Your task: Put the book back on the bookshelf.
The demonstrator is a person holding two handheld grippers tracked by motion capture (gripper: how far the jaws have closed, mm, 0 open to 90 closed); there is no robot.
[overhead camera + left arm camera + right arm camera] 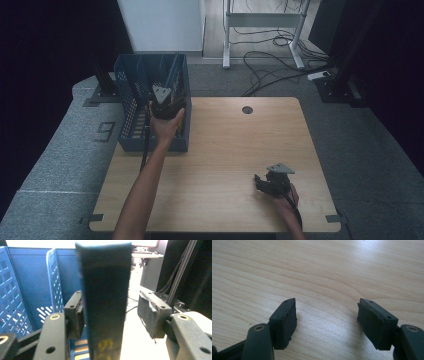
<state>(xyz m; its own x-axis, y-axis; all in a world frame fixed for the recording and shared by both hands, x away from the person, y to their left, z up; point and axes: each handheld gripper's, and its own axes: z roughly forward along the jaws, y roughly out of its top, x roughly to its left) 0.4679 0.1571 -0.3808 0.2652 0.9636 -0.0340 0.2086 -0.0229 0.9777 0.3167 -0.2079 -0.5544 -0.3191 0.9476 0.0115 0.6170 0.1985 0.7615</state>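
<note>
Two grippers in play, only the left one working. Your left gripper (165,102) hangs over the near right part of the blue basket (129,107), and a dark upright book (105,302) stands between its jaws in the left gripper view. The jaws stand well apart: the right pad (150,315) is clear of the book with daylight between, the left pad sits just beside or touching the book's other face, cannot tell which. So nothing is clamped; I judge this as the release after slotting the book into the basket.

To finish well: keep the jaws spread, lift straight up out of the basket, don't drag the left pad along the cover or you tip the book. Check it leans on the perforated blue divider (53,282) just left of it before you pull away. Watch the basket wall on the way out.

Book look: tall, narrow, dark navy or black, spine or edge facing the camera, blurred, faint yellowish print low down, unreadable. It stands upright inside the basket, right of that divider.

Your right gripper (265,182) rests on the wooden table (225,150), well apart from the basket, toward the near right corner. Its jaws are spread wide with bare wood between them, holding nothing. Leave it parked.
</note>
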